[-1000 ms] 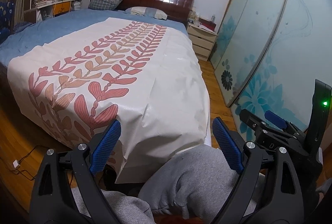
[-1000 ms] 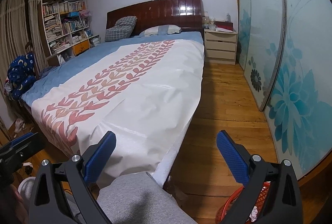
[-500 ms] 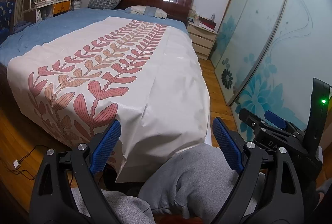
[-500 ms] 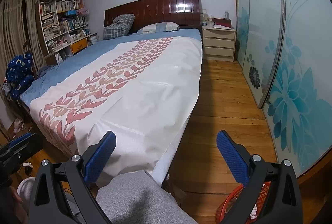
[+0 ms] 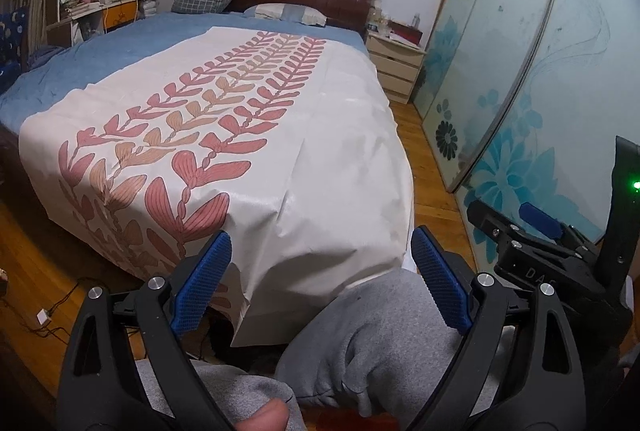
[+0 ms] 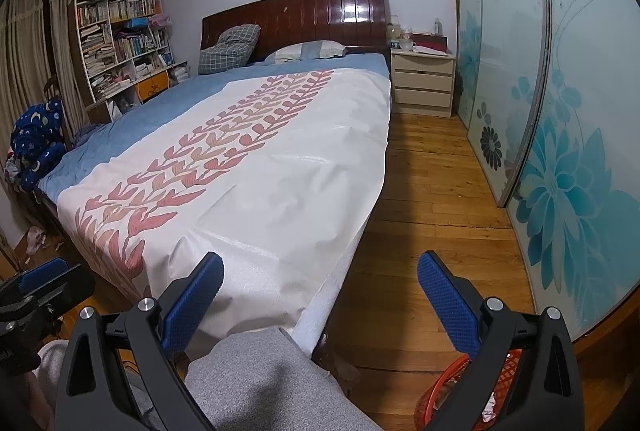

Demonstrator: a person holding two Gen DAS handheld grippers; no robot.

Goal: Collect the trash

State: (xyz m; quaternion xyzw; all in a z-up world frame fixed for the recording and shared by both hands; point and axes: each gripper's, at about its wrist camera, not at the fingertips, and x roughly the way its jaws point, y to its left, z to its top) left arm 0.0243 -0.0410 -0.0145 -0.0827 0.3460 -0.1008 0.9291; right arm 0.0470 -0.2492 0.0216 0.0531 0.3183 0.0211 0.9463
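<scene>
Left claw (image 5: 320,283): released, jaws spread wide, nothing between them; held low over the person's grey-trousered knees (image 5: 384,331), facing the foot of the bed (image 5: 320,171).
Right claw (image 6: 320,295): also released and empty, pointing along the bed's right edge and the wooden floor (image 6: 432,191).
Trash: a crumpled scrap (image 6: 36,237) lies on the floor far off to the left of the right claw, by the bed's far corner; more bits seem to sit in the red basket (image 6: 440,395) just under that claw's right jaw.
Only in right view: the scrap, the basket, the left claw's body at the left edge.
Only in left view: a cable and white plug (image 5: 43,317) on the floor to its left; a thumb at the bottom edge.
Risk: the scrap is well apart from both claws, so a long reach could snag the hanging bedspread (image 6: 280,211) or the cable.
Risk: thin, crumpled paper may slip from widely spread jaws if they close off-centre.
</scene>
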